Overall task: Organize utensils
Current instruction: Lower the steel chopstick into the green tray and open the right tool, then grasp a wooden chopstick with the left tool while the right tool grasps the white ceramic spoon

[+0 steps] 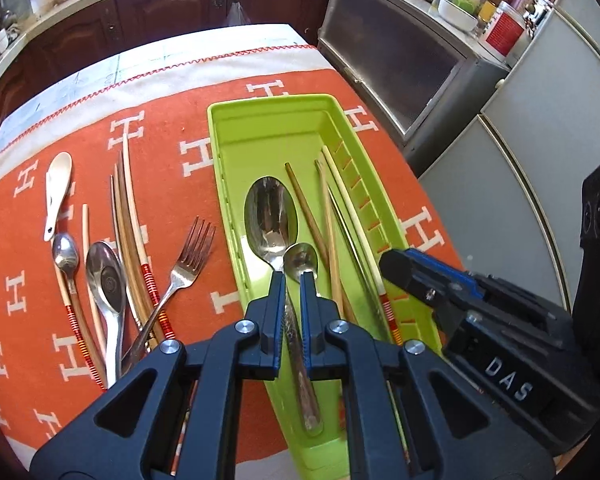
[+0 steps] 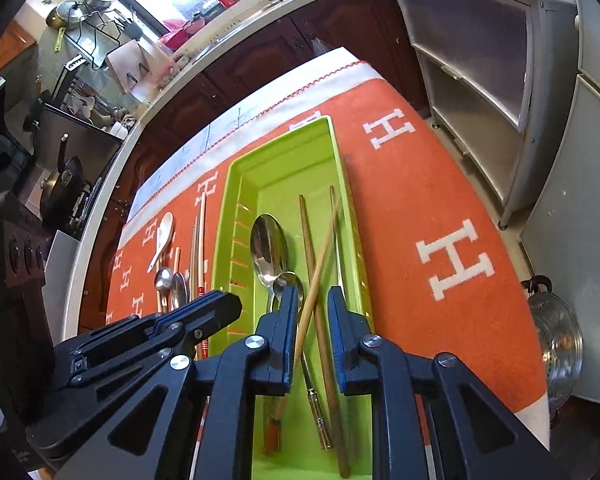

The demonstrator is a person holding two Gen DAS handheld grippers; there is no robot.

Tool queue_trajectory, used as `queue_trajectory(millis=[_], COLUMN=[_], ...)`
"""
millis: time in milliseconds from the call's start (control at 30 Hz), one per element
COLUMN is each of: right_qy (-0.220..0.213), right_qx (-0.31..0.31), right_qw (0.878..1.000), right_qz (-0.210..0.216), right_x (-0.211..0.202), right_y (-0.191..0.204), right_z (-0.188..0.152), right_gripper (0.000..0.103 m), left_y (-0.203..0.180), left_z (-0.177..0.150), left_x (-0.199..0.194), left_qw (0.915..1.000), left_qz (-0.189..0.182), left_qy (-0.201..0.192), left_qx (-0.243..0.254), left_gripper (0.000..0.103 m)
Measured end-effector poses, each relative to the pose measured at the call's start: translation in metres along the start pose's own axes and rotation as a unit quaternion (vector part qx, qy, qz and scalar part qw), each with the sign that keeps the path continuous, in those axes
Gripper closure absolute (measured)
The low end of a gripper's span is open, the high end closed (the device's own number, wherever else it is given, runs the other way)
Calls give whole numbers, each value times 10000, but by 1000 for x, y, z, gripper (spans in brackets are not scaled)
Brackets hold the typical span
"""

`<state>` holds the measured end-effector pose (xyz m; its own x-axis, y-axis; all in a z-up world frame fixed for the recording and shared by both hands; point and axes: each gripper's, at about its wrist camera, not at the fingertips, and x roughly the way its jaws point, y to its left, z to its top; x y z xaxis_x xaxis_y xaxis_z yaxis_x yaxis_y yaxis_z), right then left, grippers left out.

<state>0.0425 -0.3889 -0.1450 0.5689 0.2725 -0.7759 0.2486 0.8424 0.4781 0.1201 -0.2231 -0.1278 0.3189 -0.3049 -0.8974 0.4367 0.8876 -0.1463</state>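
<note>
The green tray (image 1: 260, 128) (image 2: 280, 152) lies on the orange cloth and holds a large metal spoon (image 1: 270, 216) (image 2: 268, 244) and several chopsticks (image 1: 306, 216). My left gripper (image 1: 291, 280) (image 2: 228, 306) hovers over the tray's near half, shut on the handle of a small metal spoon (image 1: 300, 258) (image 2: 288, 284) whose bowl sticks out past the fingertips. My right gripper (image 2: 313, 296) (image 1: 400, 266) is over the tray's right side with its jaws apart. A pale chopstick (image 2: 320, 264) slants between them across a brown chopstick (image 2: 306, 232), and the pads do not pinch it.
Left of the tray on the cloth lie a white ceramic spoon (image 1: 58, 184), two metal spoons (image 1: 65, 256) (image 1: 106, 280), a fork (image 1: 188, 264) and several chopsticks (image 1: 128, 220). Grey cabinets (image 1: 400, 72) stand off the table's right edge, dark cupboards behind it.
</note>
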Motion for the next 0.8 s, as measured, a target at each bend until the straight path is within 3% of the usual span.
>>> queue_trajectory(millis=[167, 233, 300, 367, 600, 800], right_qy=[-178, -234, -279, -297, -262, -199], right_qx=[-60, -129, -193, -260, -314, -478], right_qw=[9998, 9996, 9994, 9992, 9992, 9986], right_qz=[-1, -35, -65, -43, 13, 77], right_x=[-3, -10, -17, -21, -26, -28], right_y=[15, 25, 32, 39, 56, 79], right_z=[1, 1, 0, -2, -7, -12], right_gripper=[87, 87, 87, 87, 87, 86], left_y=[6, 10, 11, 14, 31, 73], left_z=[-3, -5, -7, -11, -20, -31], left_x=[-20, -27, -36, -48, -82, -109], left_qw=[9997, 9996, 9993, 9981, 9946, 9927], left_qz=[163, 181, 228, 367, 665, 767], left_qy=[-161, -201, -292, -476, -766, -920], left_qx=[50, 54, 89, 168, 227, -161], left_gripper=[96, 87, 67, 63, 62, 62])
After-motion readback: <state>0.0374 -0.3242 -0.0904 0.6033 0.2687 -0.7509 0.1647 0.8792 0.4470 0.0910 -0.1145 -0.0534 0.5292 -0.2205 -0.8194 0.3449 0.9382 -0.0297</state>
